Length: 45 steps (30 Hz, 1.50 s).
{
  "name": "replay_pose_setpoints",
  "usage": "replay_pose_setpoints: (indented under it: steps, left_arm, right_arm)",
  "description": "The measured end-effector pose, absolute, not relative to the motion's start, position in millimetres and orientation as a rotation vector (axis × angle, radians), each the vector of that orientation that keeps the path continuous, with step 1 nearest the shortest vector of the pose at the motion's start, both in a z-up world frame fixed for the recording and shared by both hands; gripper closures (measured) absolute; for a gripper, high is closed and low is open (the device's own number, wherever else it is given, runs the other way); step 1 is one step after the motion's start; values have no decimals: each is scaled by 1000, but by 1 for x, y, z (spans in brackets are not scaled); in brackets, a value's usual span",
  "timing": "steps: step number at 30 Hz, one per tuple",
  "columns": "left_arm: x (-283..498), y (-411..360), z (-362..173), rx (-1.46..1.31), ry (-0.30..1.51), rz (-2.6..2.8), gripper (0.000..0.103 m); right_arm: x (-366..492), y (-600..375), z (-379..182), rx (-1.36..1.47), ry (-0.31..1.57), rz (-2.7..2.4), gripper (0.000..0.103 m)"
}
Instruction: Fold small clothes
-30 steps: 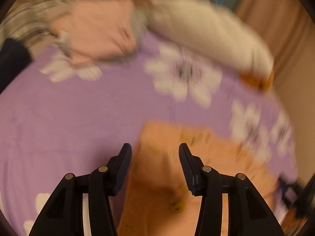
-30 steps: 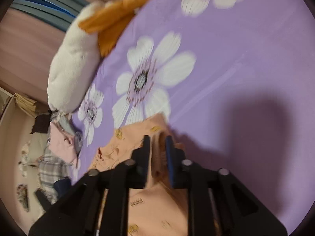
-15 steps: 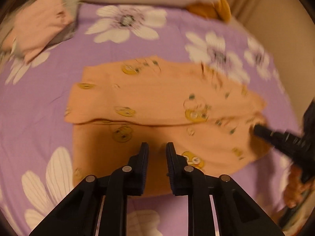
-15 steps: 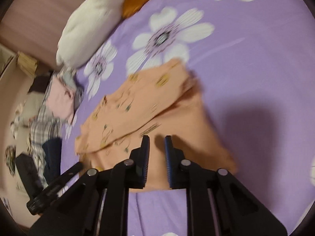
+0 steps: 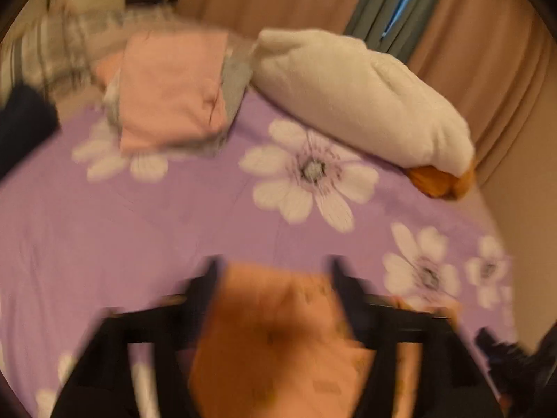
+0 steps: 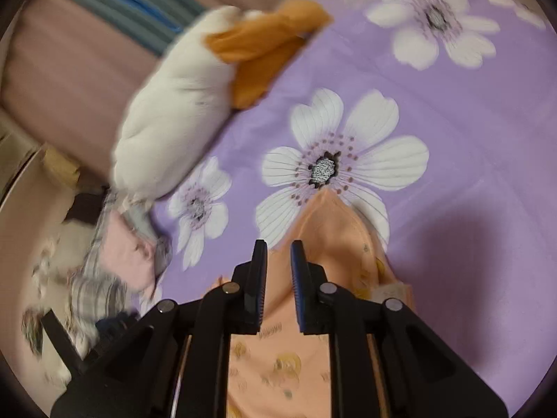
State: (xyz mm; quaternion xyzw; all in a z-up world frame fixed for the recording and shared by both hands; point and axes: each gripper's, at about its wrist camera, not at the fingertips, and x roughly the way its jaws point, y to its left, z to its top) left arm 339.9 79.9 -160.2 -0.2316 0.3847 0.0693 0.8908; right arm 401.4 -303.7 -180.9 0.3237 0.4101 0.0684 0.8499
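An orange printed garment (image 5: 278, 341) lies on the purple flowered bedsheet (image 5: 139, 216). My left gripper (image 5: 273, 278) is open wide, its blurred fingers low over the garment's near end, one on each side. In the right wrist view the same garment (image 6: 330, 237) lies under my right gripper (image 6: 278, 261). Its jaws stand a narrow gap apart with no cloth between them, just above the garment's pointed corner.
A white plush pillow with an orange end (image 5: 365, 101) lies at the bed's far edge. A folded pink garment (image 5: 170, 90) sits on grey and plaid clothes at the far left. Curtains (image 5: 400, 7) hang behind. The right gripper's dark body shows at the left wrist view's lower right (image 5: 515, 355).
My left gripper has opened wide and dropped low over the garment. My right gripper has moved closer to the garment's corner, its jaws a little wider apart than before.
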Motion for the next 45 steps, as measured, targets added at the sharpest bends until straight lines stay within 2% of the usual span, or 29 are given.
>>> replay_pose_setpoints:
  steps: [2, 4, 6, 12, 15, 18, 24, 25, 27, 28, 29, 30, 33, 36, 40, 42, 45]
  left_arm:
    - [323, 89, -169, -599, 861, 97, 27]
    - [303, 86, -186, -681, 1007, -20, 27]
    - [285, 76, -204, -767, 1094, -125, 27]
    - [256, 44, -261, -941, 1218, -228, 26]
    - [273, 36, -285, -1016, 1181, -197, 26]
    - [288, 37, -271, -1024, 1044, -185, 26]
    - [325, 31, -277, -1036, 969, -111, 26]
    - [331, 30, -279, -1023, 970, -105, 29]
    - [334, 33, -284, -1019, 976, -62, 50]
    - [334, 35, -285, -1023, 984, -43, 66]
    - [335, 38, -287, -1013, 1011, 12, 75]
    - [334, 41, -289, -1018, 1015, 29, 81]
    - [326, 39, -282, -990, 1011, 79, 86]
    - [309, 34, -248, -848, 982, 104, 87]
    - [273, 30, -219, -851, 964, 25, 87]
    - [246, 29, -222, -859, 980, -2, 87]
    - [219, 26, -249, -913, 1102, -5, 87]
  right_arm:
    - [377, -309, -174, 592, 891, 65, 82]
    - [352, -314, -179, 601, 956, 81, 76]
    - [330, -324, -194, 711, 1048, 115, 63]
    - [276, -323, -248, 1003, 1220, 145, 58]
    - [272, -310, -273, 1101, 1231, 166, 58]
    - [274, -308, -286, 1289, 1120, 221, 58]
    - [303, -293, -286, 1262, 997, 205, 58]
    - [306, -291, -288, 1267, 983, 218, 59]
    - [311, -291, -292, 1268, 968, 222, 63]
    - [310, -292, -294, 1272, 951, 227, 65]
    - [308, -291, -294, 1260, 938, 223, 76]
    - [306, -293, -296, 1221, 948, 199, 98]
    - [311, -294, -299, 1154, 952, 202, 95]
    - [301, -299, -284, 1175, 921, 272, 95]
    - [274, -311, -256, 1185, 864, 314, 95]
    - [250, -315, -242, 1153, 862, 327, 94]
    - [210, -325, -249, 1099, 937, 274, 93]
